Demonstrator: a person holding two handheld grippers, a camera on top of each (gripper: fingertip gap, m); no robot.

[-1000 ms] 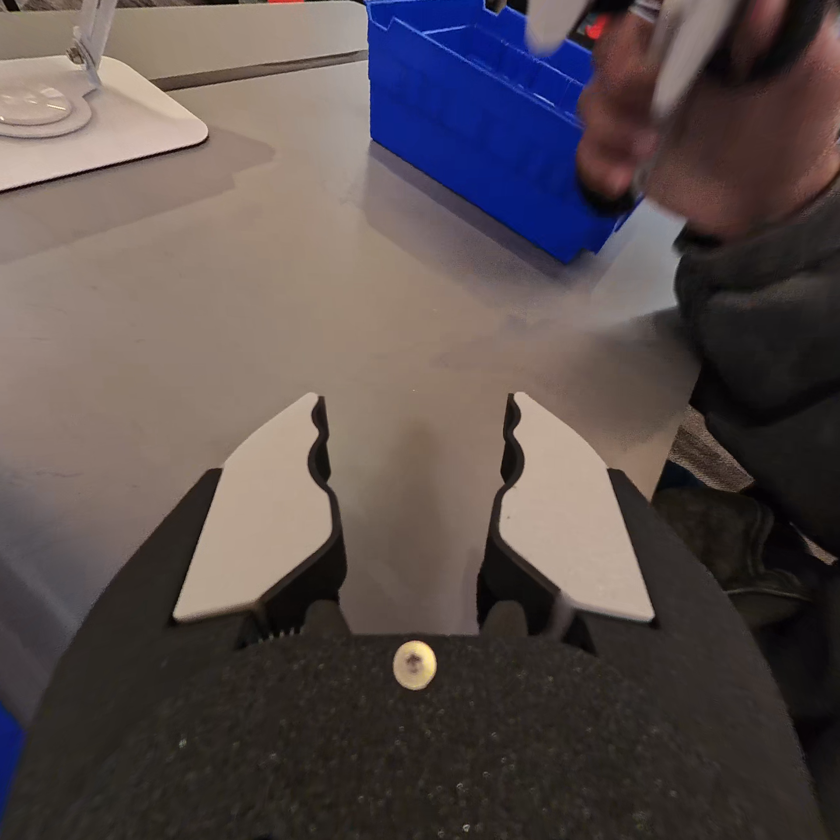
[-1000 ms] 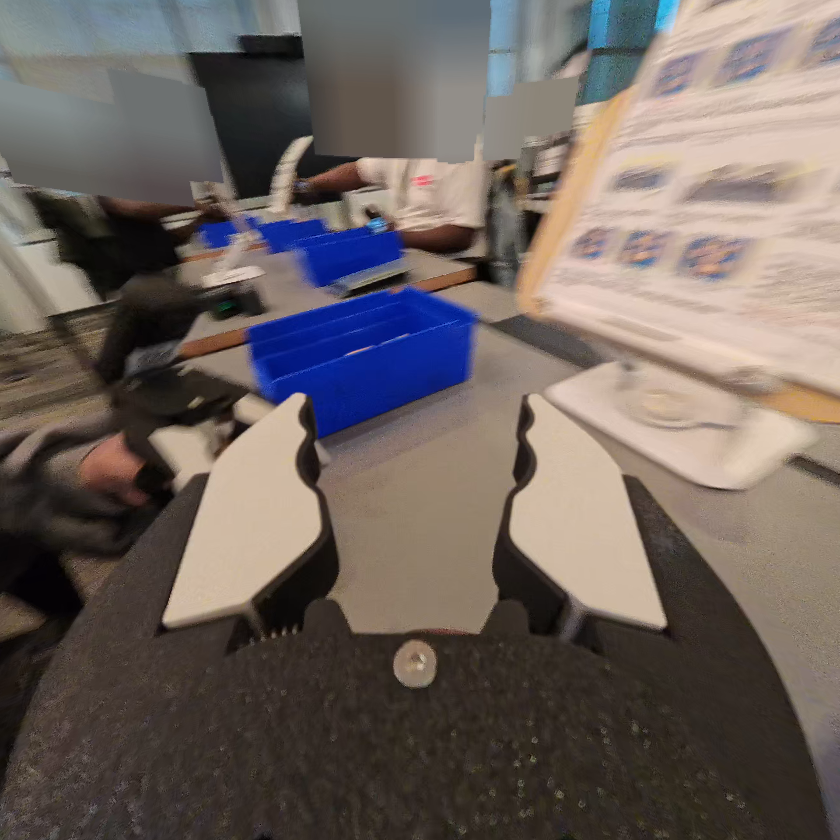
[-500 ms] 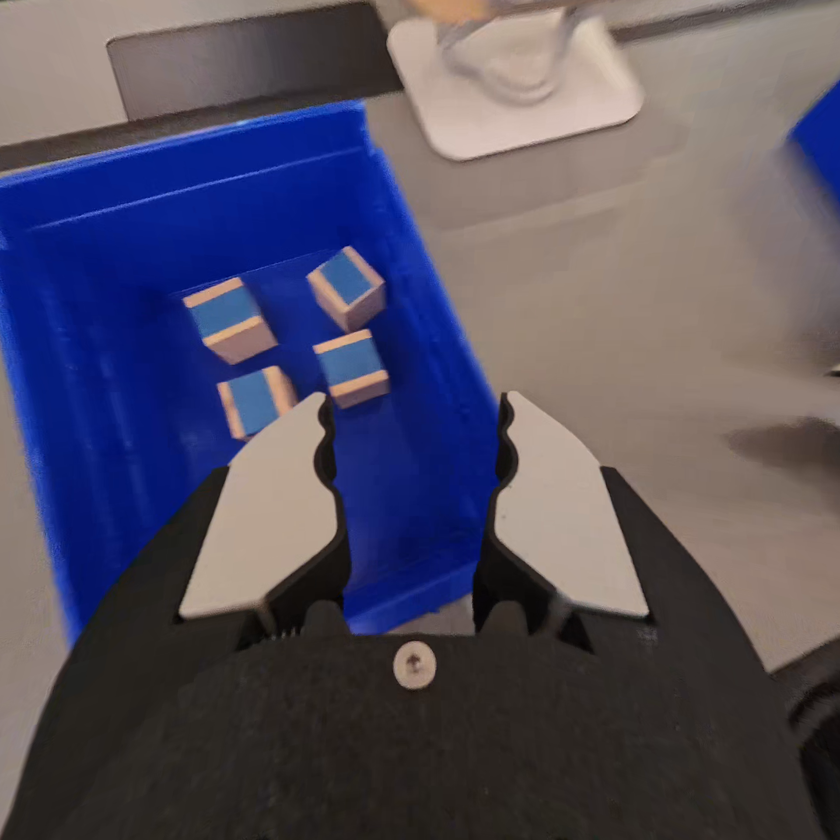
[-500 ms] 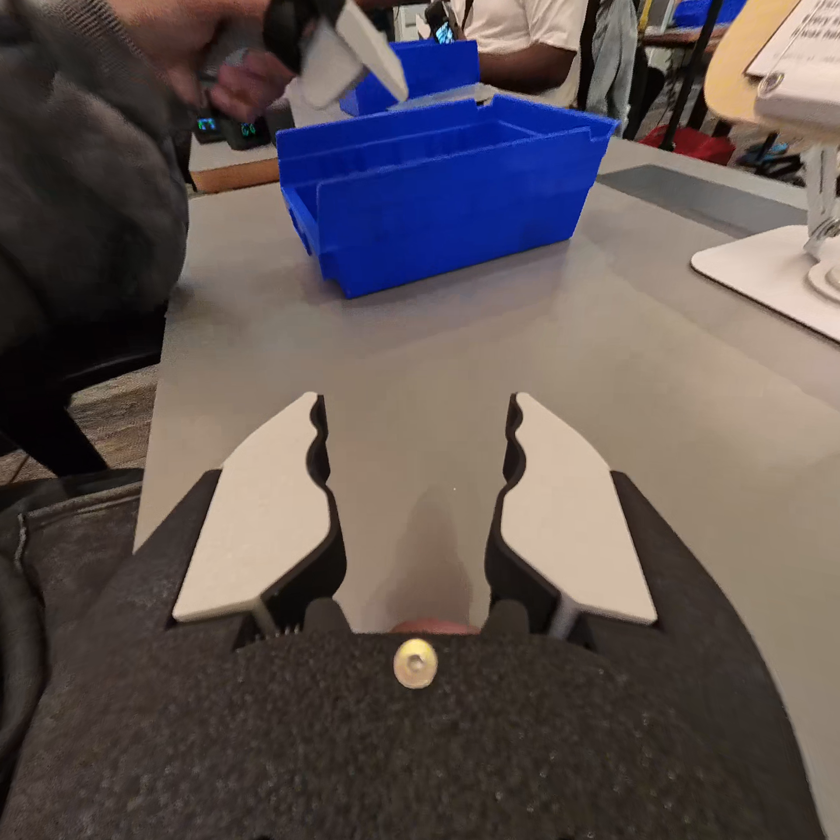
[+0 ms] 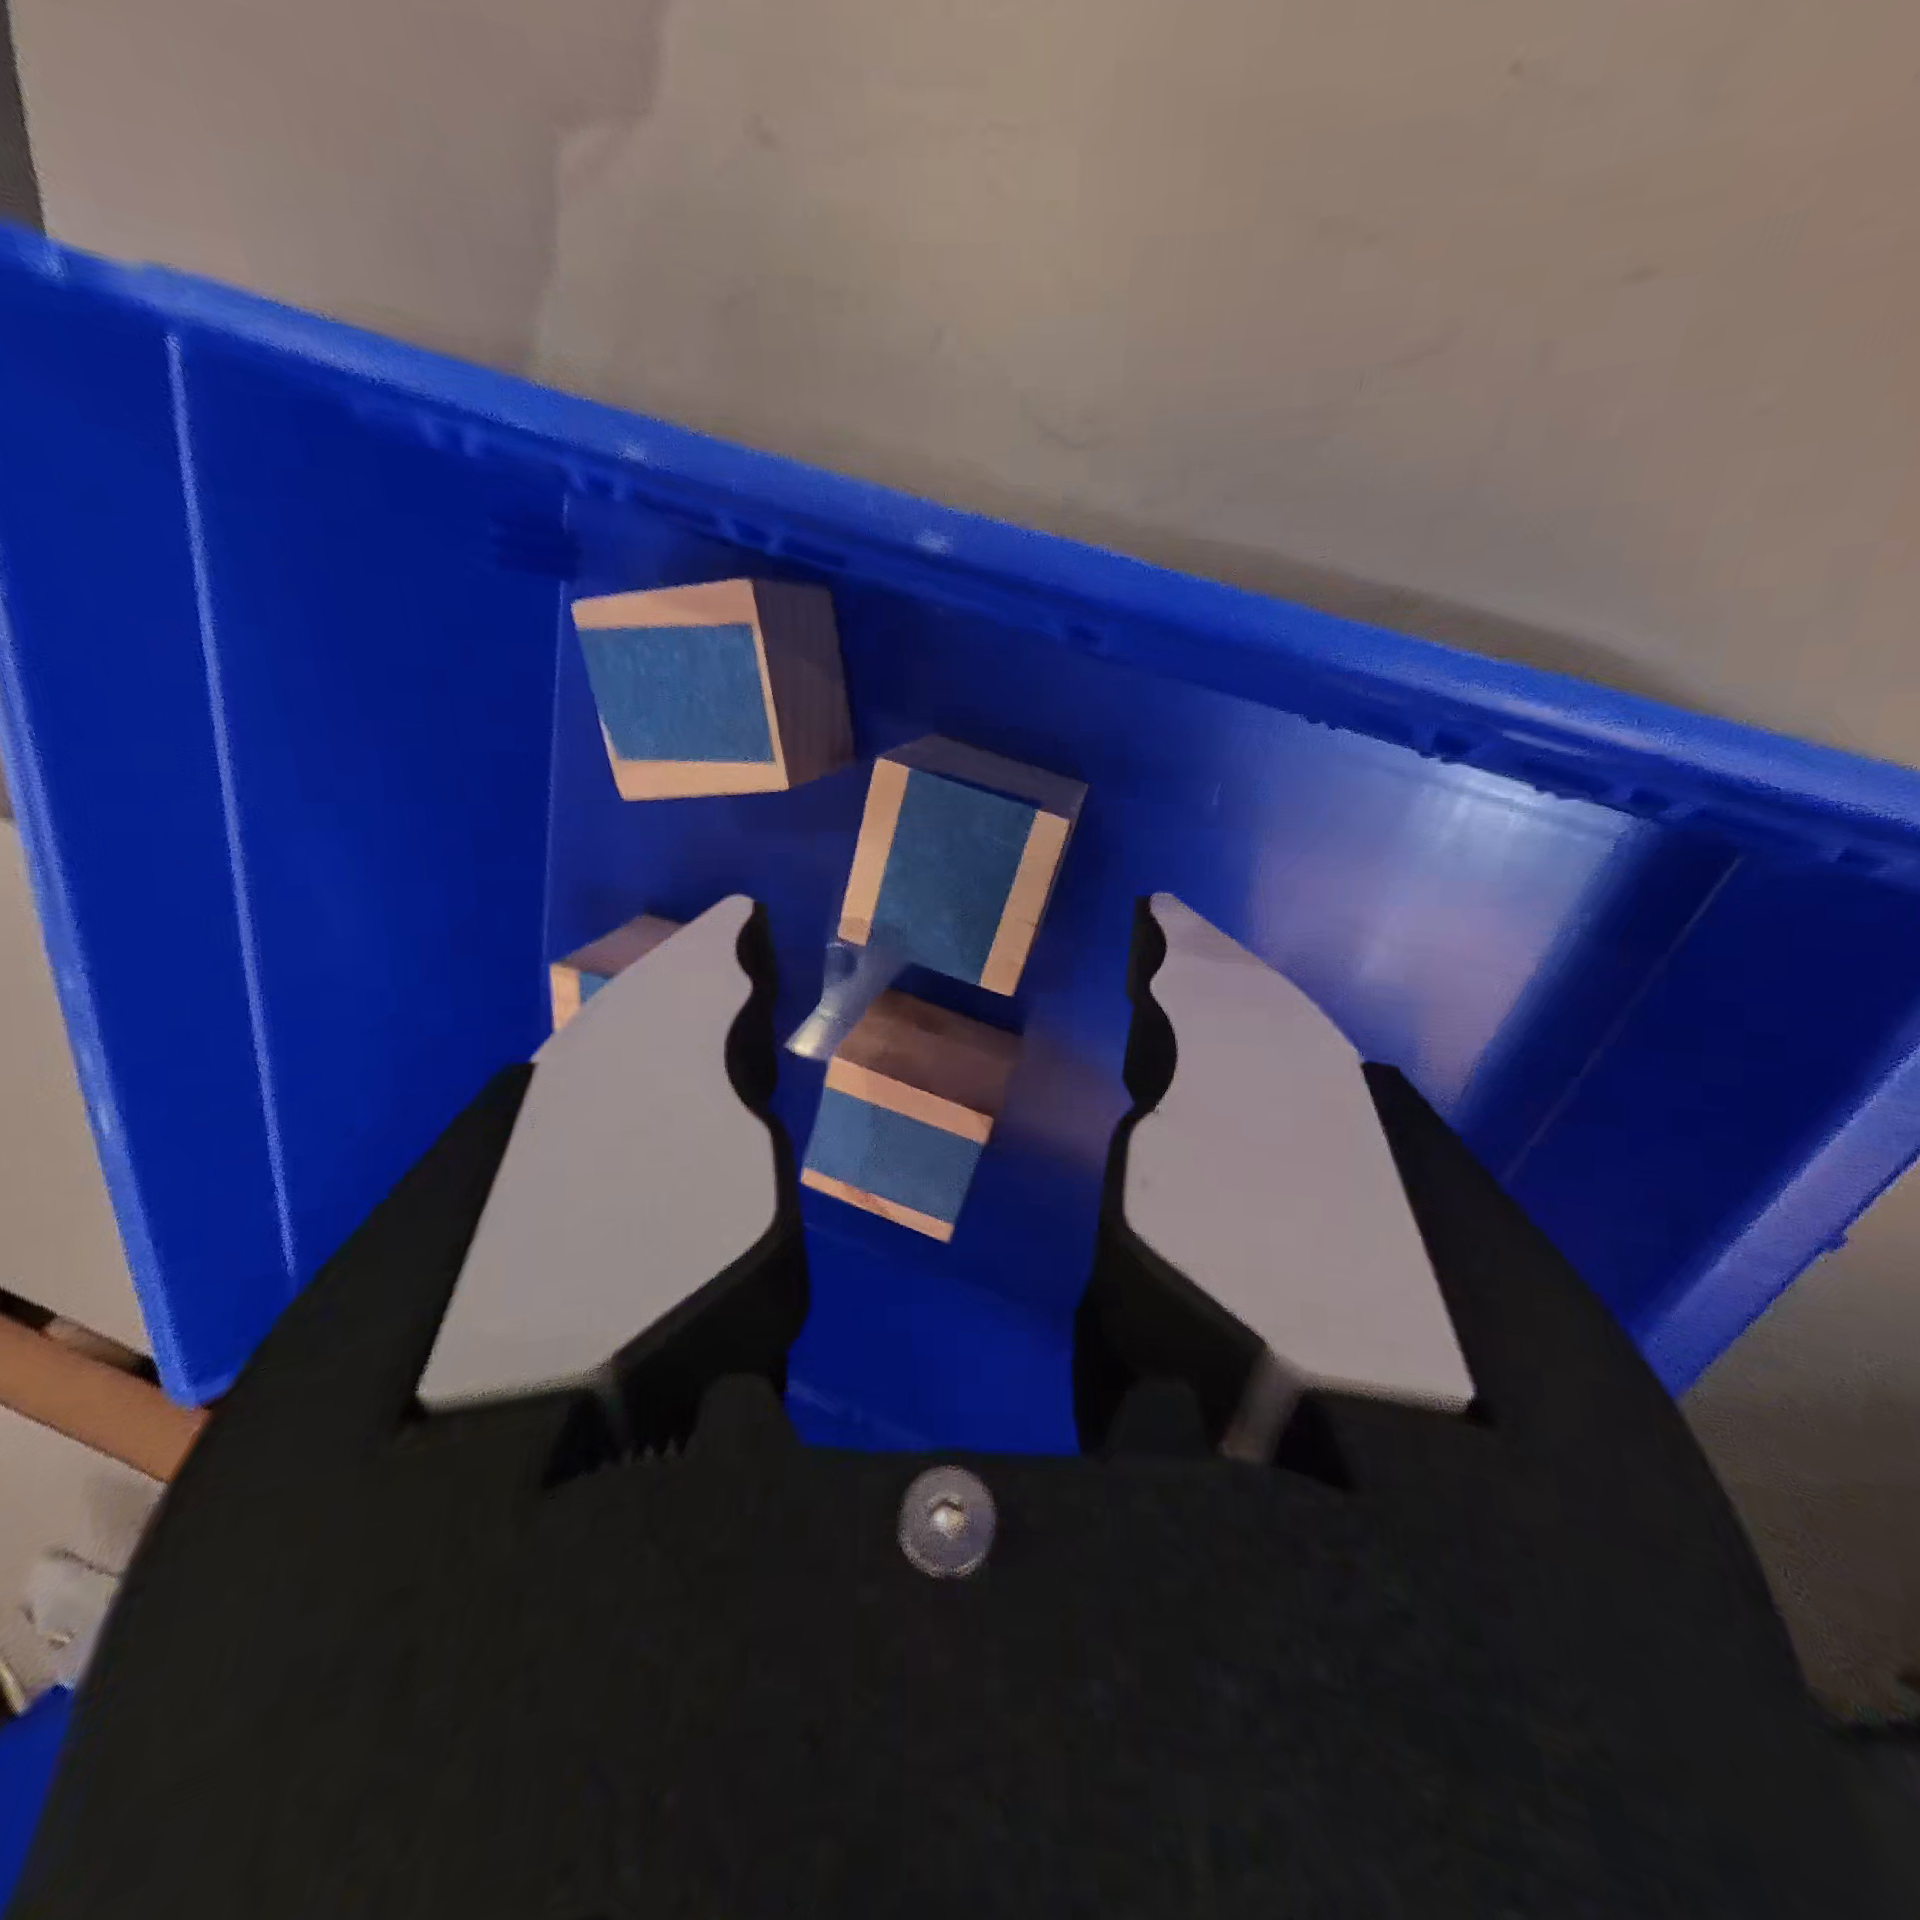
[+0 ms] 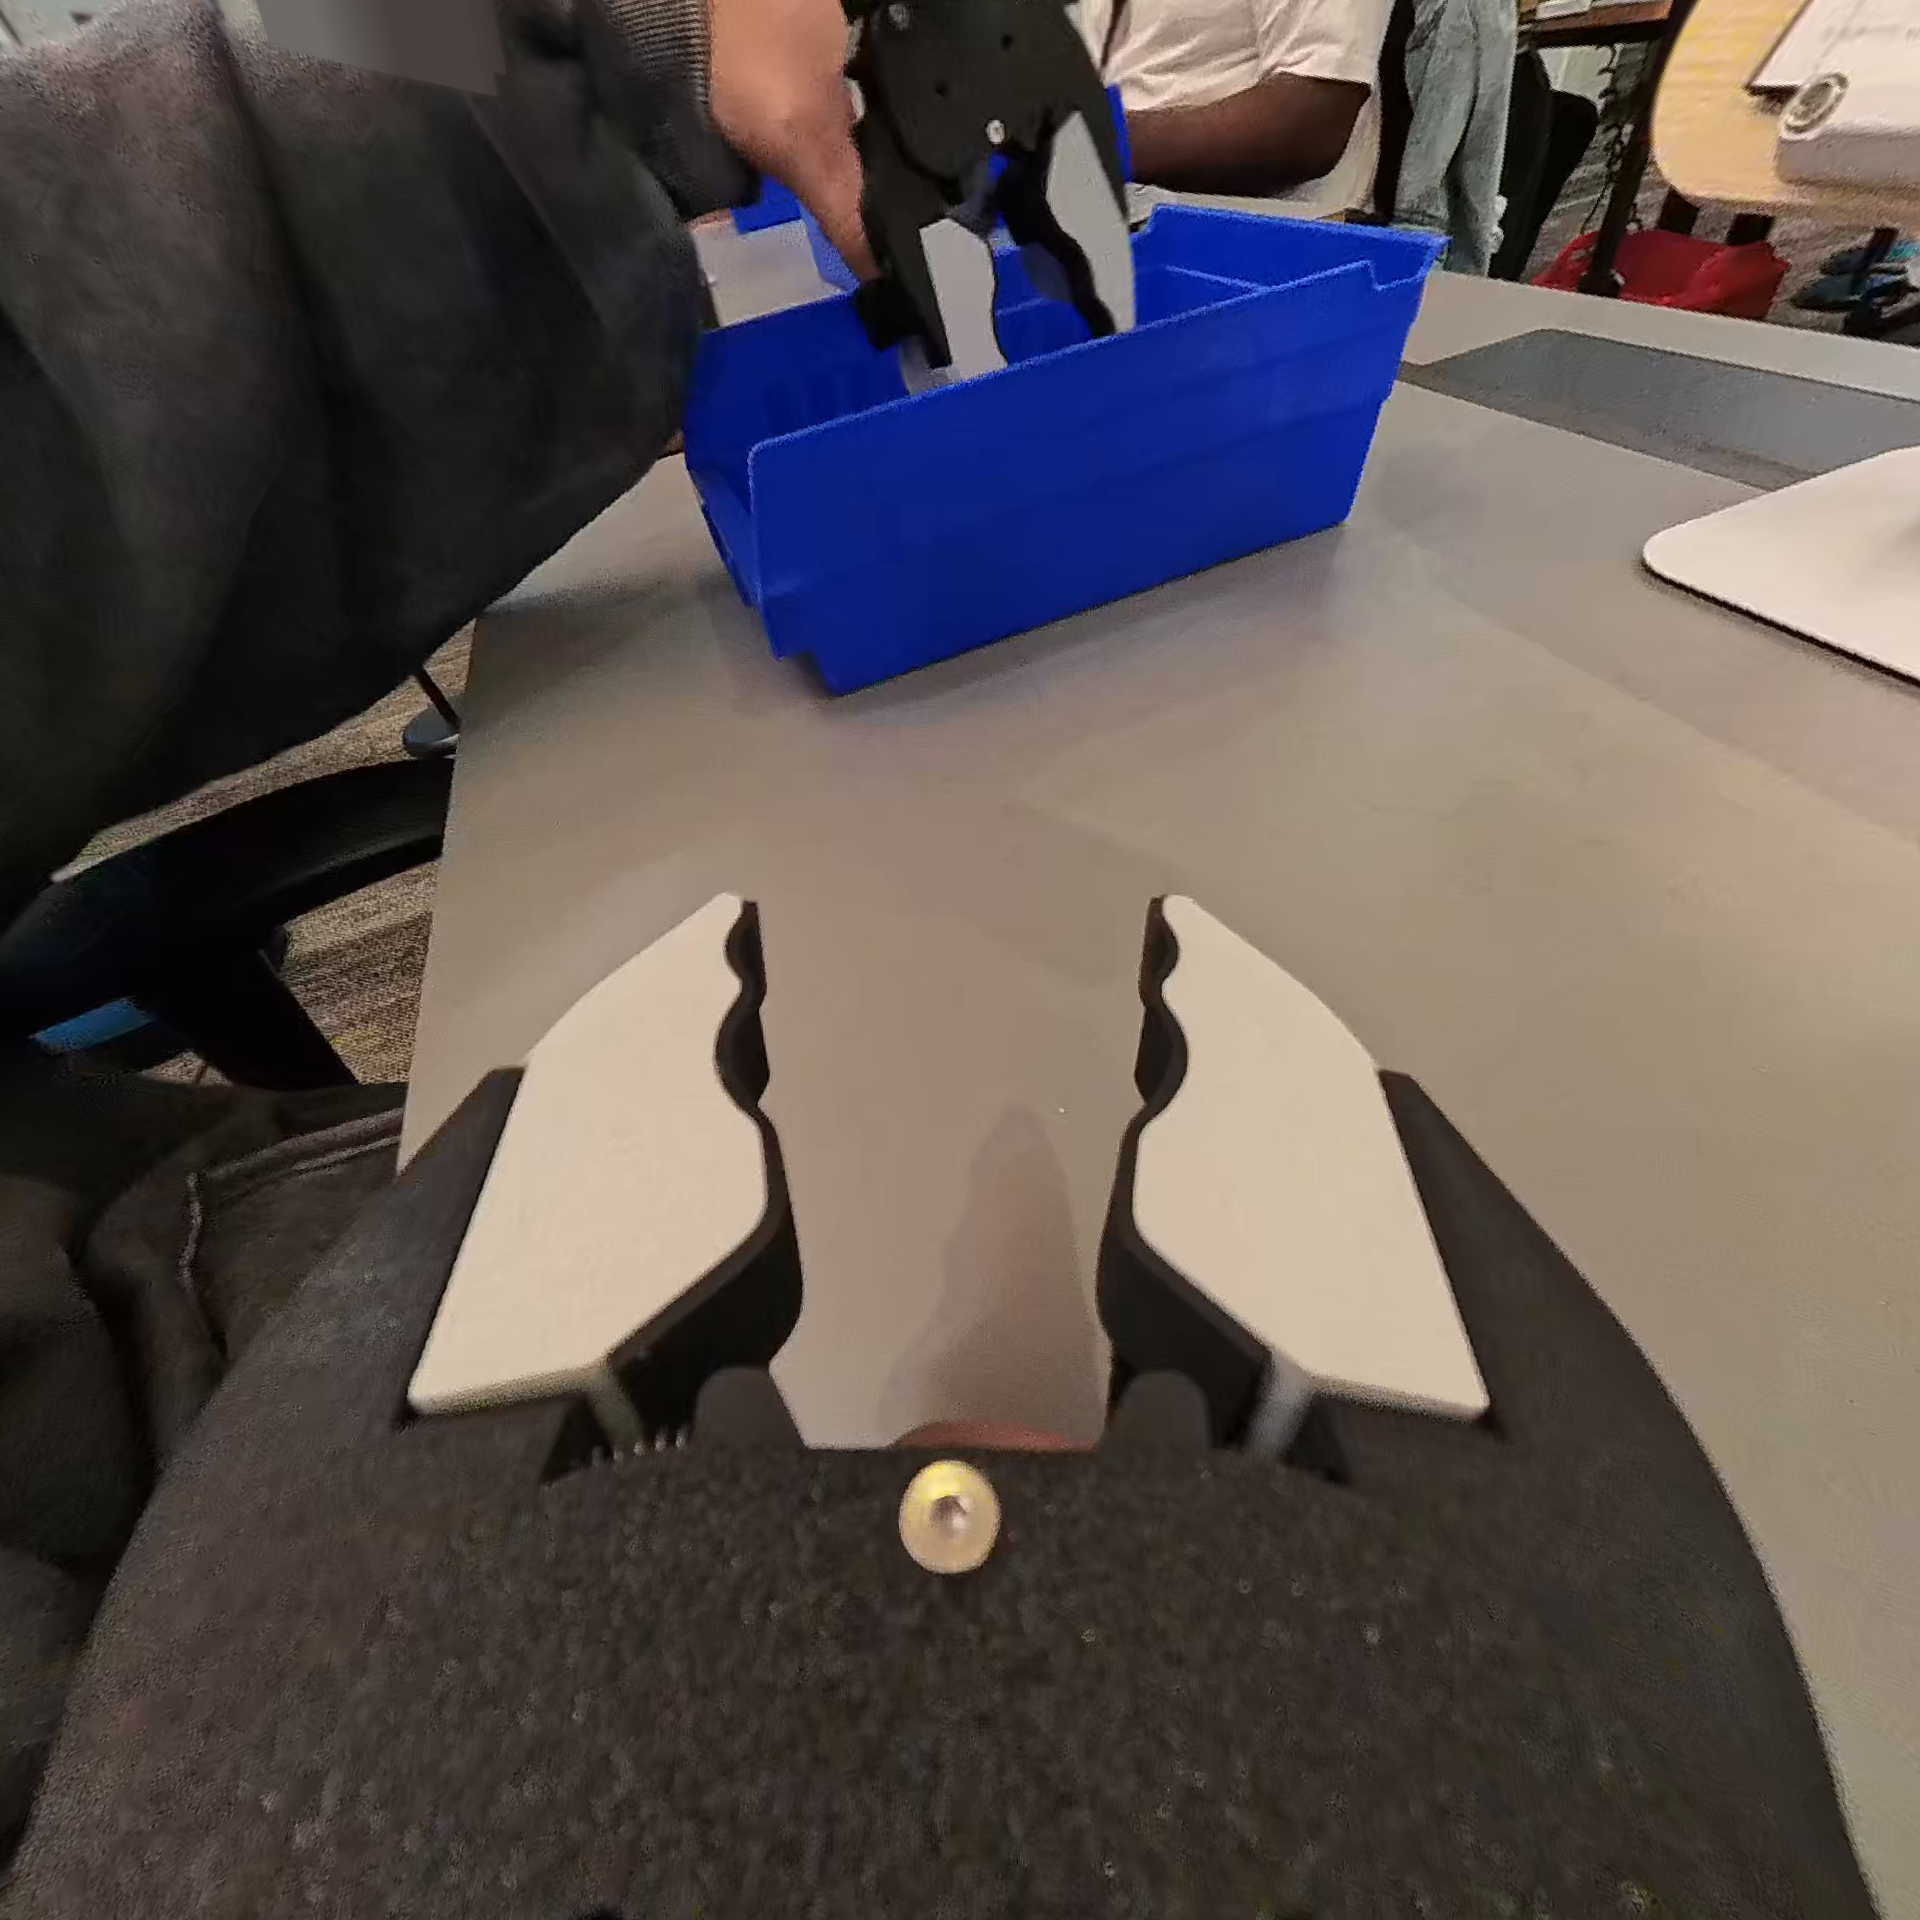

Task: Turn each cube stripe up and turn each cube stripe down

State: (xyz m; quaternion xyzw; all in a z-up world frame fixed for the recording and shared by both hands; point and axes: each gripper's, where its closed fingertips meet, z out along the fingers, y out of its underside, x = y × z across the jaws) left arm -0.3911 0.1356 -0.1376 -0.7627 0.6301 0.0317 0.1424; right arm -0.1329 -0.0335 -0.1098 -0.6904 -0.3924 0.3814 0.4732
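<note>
Left claw now lower inside blue bin, gaping over striped cubes, right claw gaping above table.

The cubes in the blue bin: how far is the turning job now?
Done: nothing looks turned down; three cubes, for example the nearest cube, show the stripe up, and a fourth is mostly hidden. In hand: the open left gripper is inside the blue bin, holding nothing. The right gripper is open over the table. Left: every turn.

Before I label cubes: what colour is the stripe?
Blue, between bare wood edges on each cube; the left wrist view shows it best.
</note>
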